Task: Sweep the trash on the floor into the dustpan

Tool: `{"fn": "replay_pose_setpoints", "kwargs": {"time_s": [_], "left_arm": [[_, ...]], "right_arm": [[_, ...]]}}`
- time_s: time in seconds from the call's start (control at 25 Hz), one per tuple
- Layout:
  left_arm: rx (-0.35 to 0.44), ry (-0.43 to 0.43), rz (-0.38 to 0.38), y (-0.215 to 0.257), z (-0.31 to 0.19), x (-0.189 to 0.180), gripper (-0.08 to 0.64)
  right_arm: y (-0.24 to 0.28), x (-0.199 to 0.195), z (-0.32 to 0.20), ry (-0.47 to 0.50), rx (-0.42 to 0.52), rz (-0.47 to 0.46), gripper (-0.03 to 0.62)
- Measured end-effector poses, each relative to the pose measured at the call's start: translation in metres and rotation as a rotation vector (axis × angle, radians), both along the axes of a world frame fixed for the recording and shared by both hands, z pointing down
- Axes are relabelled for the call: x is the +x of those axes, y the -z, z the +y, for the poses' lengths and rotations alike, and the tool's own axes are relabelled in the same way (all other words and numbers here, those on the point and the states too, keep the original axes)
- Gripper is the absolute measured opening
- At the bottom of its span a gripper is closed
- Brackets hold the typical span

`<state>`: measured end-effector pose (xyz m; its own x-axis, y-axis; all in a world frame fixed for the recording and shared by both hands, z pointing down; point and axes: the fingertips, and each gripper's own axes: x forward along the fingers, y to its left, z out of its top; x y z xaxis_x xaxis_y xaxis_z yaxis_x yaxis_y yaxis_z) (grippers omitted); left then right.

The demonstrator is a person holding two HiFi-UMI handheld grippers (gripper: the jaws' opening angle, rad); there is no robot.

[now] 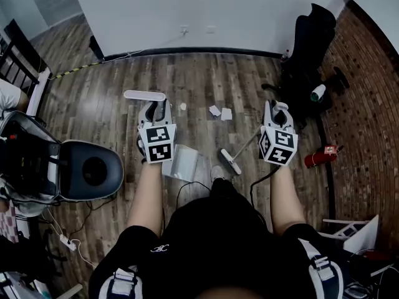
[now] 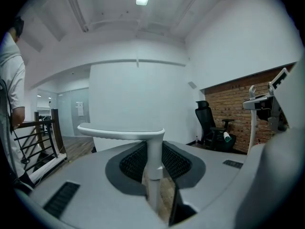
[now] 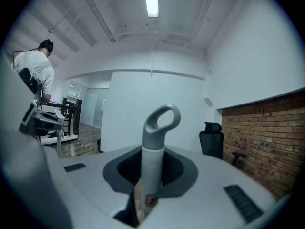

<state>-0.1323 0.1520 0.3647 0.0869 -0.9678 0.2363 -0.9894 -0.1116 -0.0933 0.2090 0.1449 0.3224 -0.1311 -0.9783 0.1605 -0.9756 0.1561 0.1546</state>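
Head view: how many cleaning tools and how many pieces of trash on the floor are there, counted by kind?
dustpan: 1
broom: 1
white trash pieces: 3, of which two are larger and one is small
Total: 5

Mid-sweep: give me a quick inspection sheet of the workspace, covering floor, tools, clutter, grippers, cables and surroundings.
Surface: wooden floor, dry as far as can be seen.
Job's things: dustpan and broom head near the person's feet; paper scraps lie ahead, unswept.
Clutter: red extinguisher on the floor at right.
Grippers: left gripper shut on dustpan handle; right gripper shut on broom handle.
Cables: black cable below the right gripper.
Surroundings: office chair against the brick wall.
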Motion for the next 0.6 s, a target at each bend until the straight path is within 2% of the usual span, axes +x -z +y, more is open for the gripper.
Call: {"fn": "replay_pose_setpoints", "kwargs": {"time_s": [0.32,0.52,0.6], "left_arm": [[-0.051,0.090,-0.046,-0.024,-0.058,-0.028,0.097],[-0.087,0.176,-0.042,-0.036,-0.104,-0.049,0.097],[-0.080,0.205,-0.043,-0.032,-0.128,-0.052,0.097]], "right_arm": [[-0.039,0.019,-0.054,0.017,-0.055,-0.012,0.064],[-0.063,0.051,-0.099,-0.017,-0.102,-0.032,0.064],[-0.071,0.056,-0.121,0.000,-0.122,-0.033,0.064]]}}
